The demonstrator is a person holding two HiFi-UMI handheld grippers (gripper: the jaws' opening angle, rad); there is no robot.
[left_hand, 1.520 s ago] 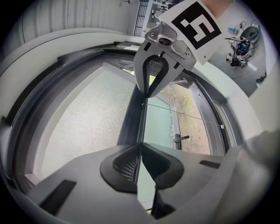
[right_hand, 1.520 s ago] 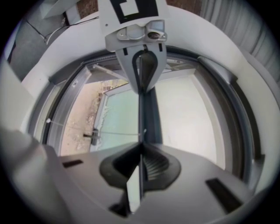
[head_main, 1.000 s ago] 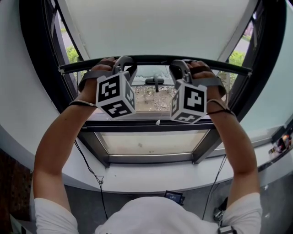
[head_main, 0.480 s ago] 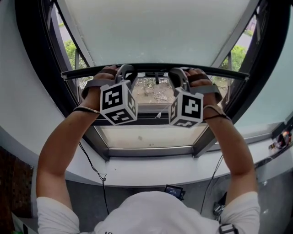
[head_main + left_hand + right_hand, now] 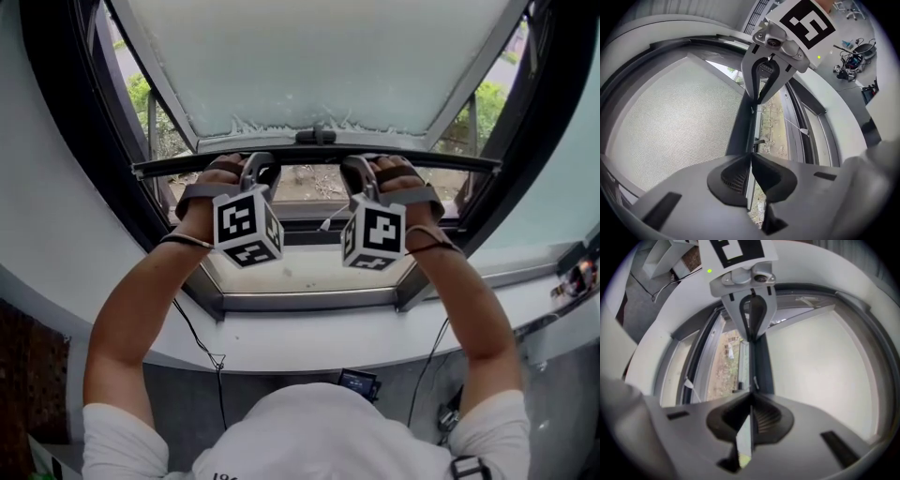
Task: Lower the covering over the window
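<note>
Blind (image 5: 319,66) part-lowered; its bar (image 5: 300,159) sits level across mid-window. I have left gripper (image 5: 751,157) and right gripper (image 5: 751,397) each pinched almost closed on the bar, either side of centre. Advice: pull both evenly, bar level, steady toward sill (image 5: 309,347).

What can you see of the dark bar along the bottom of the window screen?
The bar is a slim, dark, rigid-looking rail running roughly level across the window frame, edging the pale mesh screen above it. The left gripper and right gripper are each shut on it, either side of its middle. The gap below it is uncovered.
</note>
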